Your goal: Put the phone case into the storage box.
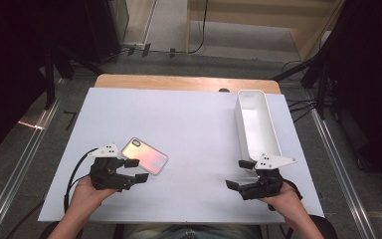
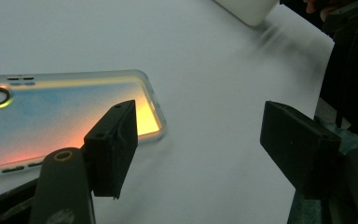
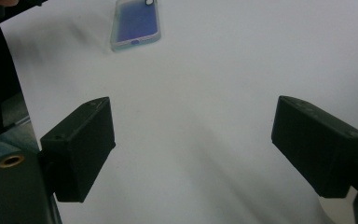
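An iridescent phone case lies flat on the white table sheet, left of centre. My left gripper sits at the case's near end, open, with nothing between its jaws. In the left gripper view the case lies to the left, its corner behind the left jaw, and bare sheet shows between the jaws of that gripper. My right gripper rests near the front right of the table, open and empty. In the right gripper view the gripper points across the sheet toward the far-off case.
A long white bin stands at the right side of the table, just beyond my right gripper; its corner also shows in the left gripper view. A wooden table edge runs along the back. The bin looks empty.
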### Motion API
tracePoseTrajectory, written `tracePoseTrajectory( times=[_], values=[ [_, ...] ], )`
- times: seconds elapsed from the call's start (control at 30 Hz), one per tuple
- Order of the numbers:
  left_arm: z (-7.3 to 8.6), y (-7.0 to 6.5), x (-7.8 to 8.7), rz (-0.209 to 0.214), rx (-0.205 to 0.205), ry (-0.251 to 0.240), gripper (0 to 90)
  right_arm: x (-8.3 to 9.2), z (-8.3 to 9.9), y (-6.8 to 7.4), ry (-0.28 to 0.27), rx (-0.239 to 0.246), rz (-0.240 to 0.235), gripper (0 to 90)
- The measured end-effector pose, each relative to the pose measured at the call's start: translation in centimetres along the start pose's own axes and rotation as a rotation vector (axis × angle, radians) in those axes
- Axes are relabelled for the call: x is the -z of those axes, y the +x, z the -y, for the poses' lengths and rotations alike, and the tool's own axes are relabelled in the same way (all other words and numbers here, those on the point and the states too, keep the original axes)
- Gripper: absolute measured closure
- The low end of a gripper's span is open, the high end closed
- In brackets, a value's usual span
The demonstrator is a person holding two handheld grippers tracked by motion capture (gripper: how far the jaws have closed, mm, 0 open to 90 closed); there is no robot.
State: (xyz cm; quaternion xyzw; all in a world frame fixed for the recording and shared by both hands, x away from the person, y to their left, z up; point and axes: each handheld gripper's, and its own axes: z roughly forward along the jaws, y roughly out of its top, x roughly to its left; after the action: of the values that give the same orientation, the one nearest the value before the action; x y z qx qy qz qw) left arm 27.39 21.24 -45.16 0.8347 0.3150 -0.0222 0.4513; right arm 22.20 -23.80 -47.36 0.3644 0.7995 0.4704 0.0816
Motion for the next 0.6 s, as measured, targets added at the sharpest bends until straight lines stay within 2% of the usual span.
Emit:
tracePoseTrajectory(
  times=[0.33, 0.5, 0.6],
  values=[
    [0.9, 0.1, 1.3, -0.018, 0.010, -0.018, 27.1, -0.1, 0.1, -0.1, 0.009, 0.001, 0.000, 11.8],
    [0.7, 0.1, 1.4, -0.012, 0.001, -0.025, 27.1, -0.2, 0.2, 0.0, 0.006, 0.003, -0.008, 11.9],
    [0.7, 0.1, 1.6, -0.002, 0.010, -0.047, 27.2, -0.2, 0.2, 0.0, -0.005, 0.017, -0.006, 11.9]
  ],
)
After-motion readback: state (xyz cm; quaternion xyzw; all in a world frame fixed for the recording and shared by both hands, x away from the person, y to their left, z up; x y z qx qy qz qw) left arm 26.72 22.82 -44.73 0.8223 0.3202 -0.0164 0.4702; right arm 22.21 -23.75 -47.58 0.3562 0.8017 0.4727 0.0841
